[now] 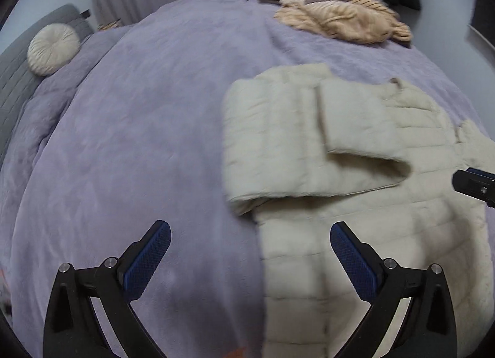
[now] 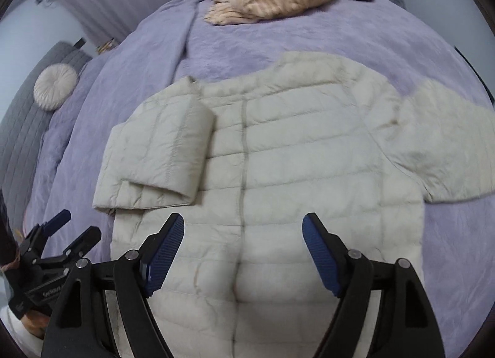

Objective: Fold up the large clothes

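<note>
the cream puffer jacket lies flat on the bed ahead of both fingers, one sleeve folded in, the other sleeve still spread; left gripper and right gripper stand open, empty.

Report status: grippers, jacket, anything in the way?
Left hand-held gripper open, empty. Right hand-held gripper open, empty. Cream quilted puffer jacket flat on lilac bedspread, one sleeve folded in, other out. Nothing blocking.
</note>
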A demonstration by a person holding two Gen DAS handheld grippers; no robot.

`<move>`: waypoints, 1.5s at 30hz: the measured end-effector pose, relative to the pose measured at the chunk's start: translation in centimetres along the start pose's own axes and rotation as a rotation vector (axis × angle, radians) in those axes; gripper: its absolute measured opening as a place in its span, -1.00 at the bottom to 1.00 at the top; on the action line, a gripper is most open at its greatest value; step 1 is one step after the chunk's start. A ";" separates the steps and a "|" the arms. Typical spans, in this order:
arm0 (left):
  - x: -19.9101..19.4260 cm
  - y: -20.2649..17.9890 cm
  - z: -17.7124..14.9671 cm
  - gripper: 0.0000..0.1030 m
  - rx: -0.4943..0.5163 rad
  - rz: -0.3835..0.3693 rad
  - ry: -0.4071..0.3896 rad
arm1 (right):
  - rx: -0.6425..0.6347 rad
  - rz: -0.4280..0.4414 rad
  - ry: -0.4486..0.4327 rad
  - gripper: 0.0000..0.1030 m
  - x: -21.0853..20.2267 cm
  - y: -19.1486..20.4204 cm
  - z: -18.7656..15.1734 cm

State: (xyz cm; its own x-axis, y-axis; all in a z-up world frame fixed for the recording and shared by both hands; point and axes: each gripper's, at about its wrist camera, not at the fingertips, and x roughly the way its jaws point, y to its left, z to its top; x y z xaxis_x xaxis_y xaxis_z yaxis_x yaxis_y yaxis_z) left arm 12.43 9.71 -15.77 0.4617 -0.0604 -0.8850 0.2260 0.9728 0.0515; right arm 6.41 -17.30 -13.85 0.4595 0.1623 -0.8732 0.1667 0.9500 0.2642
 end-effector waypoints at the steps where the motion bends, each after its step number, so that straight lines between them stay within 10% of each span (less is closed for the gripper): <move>1: 0.9 0.7 -0.1 1.00 -0.025 0.019 0.016 | -0.072 -0.012 0.000 0.58 0.7 2.0 0.2; 8: 5.8 -0.6 0.6 1.00 0.017 0.113 -0.010 | -0.444 -0.300 -0.038 0.57 8.4 11.6 1.5; 9: 6.2 -0.3 0.8 1.00 0.001 0.127 -0.009 | -0.460 -0.344 -0.056 0.40 9.0 11.8 1.8; 11: 6.7 0.7 0.9 1.00 -0.042 0.152 0.001 | -0.432 -0.387 -0.092 -0.93 9.1 11.1 2.6; 12: 6.9 1.3 1.0 1.00 -0.067 0.148 0.008 | -0.362 -0.371 -0.108 -0.94 8.5 10.0 3.1; 22: 7.1 2.4 0.6 1.00 -0.041 0.151 0.042 | 0.698 0.141 -0.058 -0.94 8.0 -9.9 -0.7; 33: 4.8 8.0 4.6 1.00 -0.140 -0.198 0.082 | 0.728 0.234 -0.006 -0.85 8.9 -12.0 -0.9; 37: 9.0 6.5 9.5 1.00 -0.171 -0.357 0.120 | 0.627 0.267 -0.001 0.52 6.5 -9.9 -1.2; 40: 12.1 5.5 12.4 0.97 -0.203 -0.439 0.166 | 0.543 0.338 0.028 0.51 4.8 -6.3 -1.8; 45: 14.4 4.5 14.8 -0.49 -0.214 -0.528 0.211 | 0.435 0.508 0.130 0.46 7.3 2.7 -3.1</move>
State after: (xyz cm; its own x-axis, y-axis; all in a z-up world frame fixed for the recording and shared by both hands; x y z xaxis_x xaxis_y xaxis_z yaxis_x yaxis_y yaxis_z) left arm 32.85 9.91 -21.43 0.1490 -0.5224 -0.8396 0.1905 0.8483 -0.4941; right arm 7.50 -12.70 -20.84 0.4693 0.6166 -0.6322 0.3058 0.5582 0.7713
